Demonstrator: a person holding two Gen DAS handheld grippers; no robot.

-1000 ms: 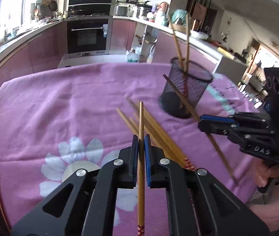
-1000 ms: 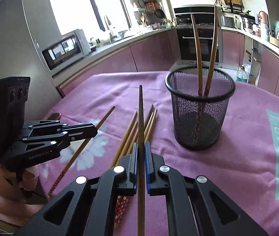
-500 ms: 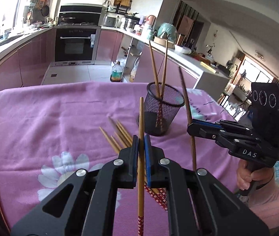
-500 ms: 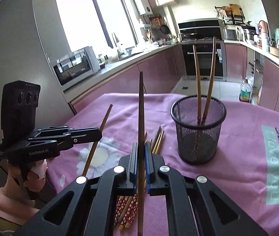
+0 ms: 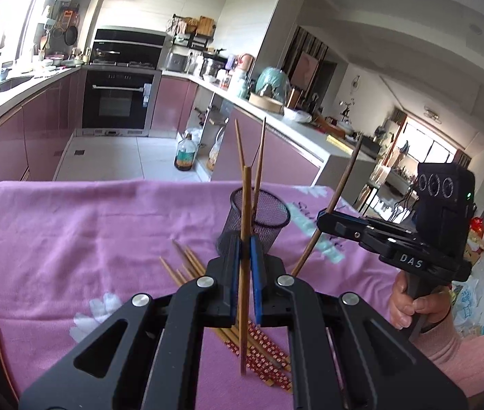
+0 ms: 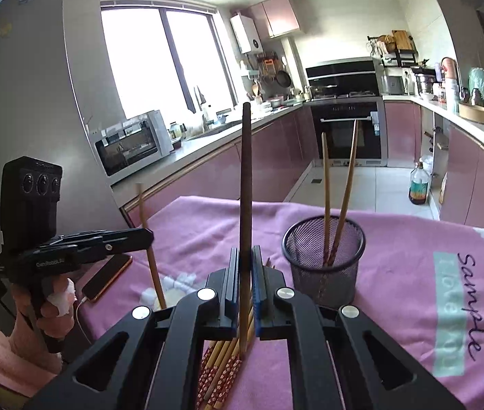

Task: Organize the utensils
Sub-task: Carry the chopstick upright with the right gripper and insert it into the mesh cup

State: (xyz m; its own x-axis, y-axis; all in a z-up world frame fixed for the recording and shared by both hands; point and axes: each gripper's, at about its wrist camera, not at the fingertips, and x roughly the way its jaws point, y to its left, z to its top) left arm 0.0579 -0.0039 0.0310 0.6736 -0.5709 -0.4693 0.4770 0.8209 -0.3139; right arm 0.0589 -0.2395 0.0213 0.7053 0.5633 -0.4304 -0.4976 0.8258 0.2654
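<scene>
A black mesh cup (image 5: 259,220) (image 6: 324,259) stands on the pink cloth with two chopsticks (image 6: 325,184) in it. My left gripper (image 5: 245,266) is shut on a wooden chopstick (image 5: 244,225), held upright above the table. My right gripper (image 6: 245,273) is shut on a darker chopstick (image 6: 246,171), also upright. The right gripper shows in the left wrist view (image 5: 324,220) to the right of the cup. The left gripper shows in the right wrist view (image 6: 146,235) at the left. Several loose chopsticks (image 5: 259,338) (image 6: 221,365) with red patterned ends lie on the cloth below both grippers.
The table has a pink flowered cloth (image 5: 71,232) with a teal label (image 6: 450,307). A phone (image 6: 107,276) with a white cable lies at the table's left edge in the right wrist view. Kitchen counters and an oven (image 5: 119,99) stand behind.
Both grippers have risen and tilted up, turning their chopsticks from lying forward to nearly upright. The cup now looks farther and lower in both views.
</scene>
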